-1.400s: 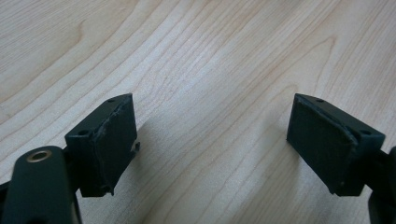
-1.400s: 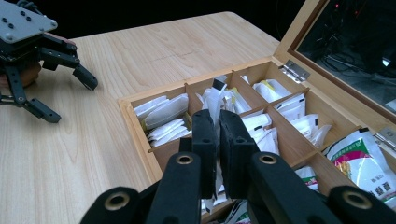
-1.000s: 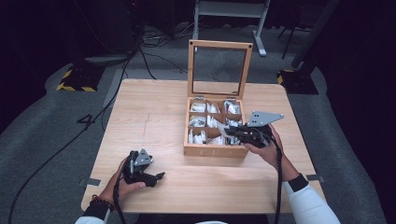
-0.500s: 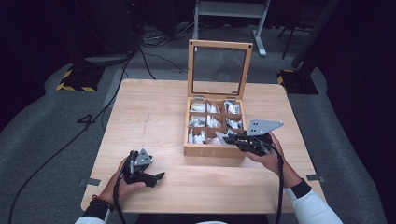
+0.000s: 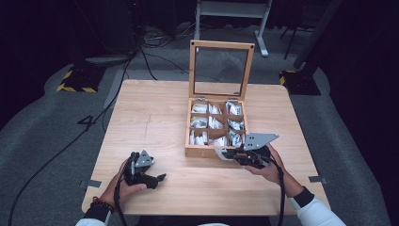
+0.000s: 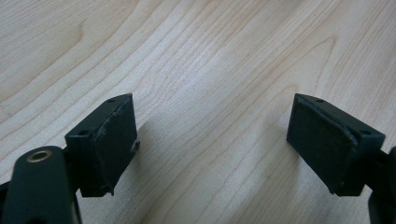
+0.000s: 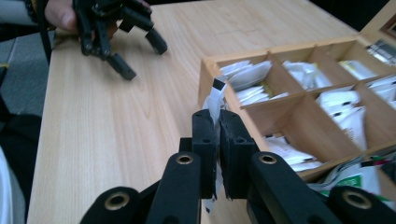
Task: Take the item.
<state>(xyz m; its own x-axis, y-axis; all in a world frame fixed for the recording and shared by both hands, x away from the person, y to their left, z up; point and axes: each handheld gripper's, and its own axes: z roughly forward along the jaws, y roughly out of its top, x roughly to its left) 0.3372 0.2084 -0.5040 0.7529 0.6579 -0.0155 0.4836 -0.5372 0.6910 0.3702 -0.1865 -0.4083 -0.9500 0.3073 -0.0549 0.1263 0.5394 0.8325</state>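
Observation:
A wooden box [image 5: 202, 151] with its glass lid [image 5: 221, 44] standing open sits on the table; its compartments hold white sachets [image 5: 208, 122]. Just in front of the box's near wall, my right gripper [image 5: 225, 153] is shut on a white sachet [image 5: 219, 152]. In the right gripper view the sachet [image 7: 215, 95] stands up between the closed jaws of the gripper [image 7: 218, 126], beside the box's corner [image 7: 205, 70]. My left gripper [image 5: 160, 178] rests at the near left of the table, open, with bare wood between its fingers [image 6: 210, 140].
The table [image 5: 150, 113] has bare wood left of the box. Tape marks [image 5: 90, 183] sit at its near edges. Cables [image 5: 56, 150] trail over the grey floor, and a desk frame [image 5: 233, 9] stands behind.
My right gripper has drawn back from over the box's near right compartment to just in front of its near wall, carrying the white sachet. The left gripper has stayed still.

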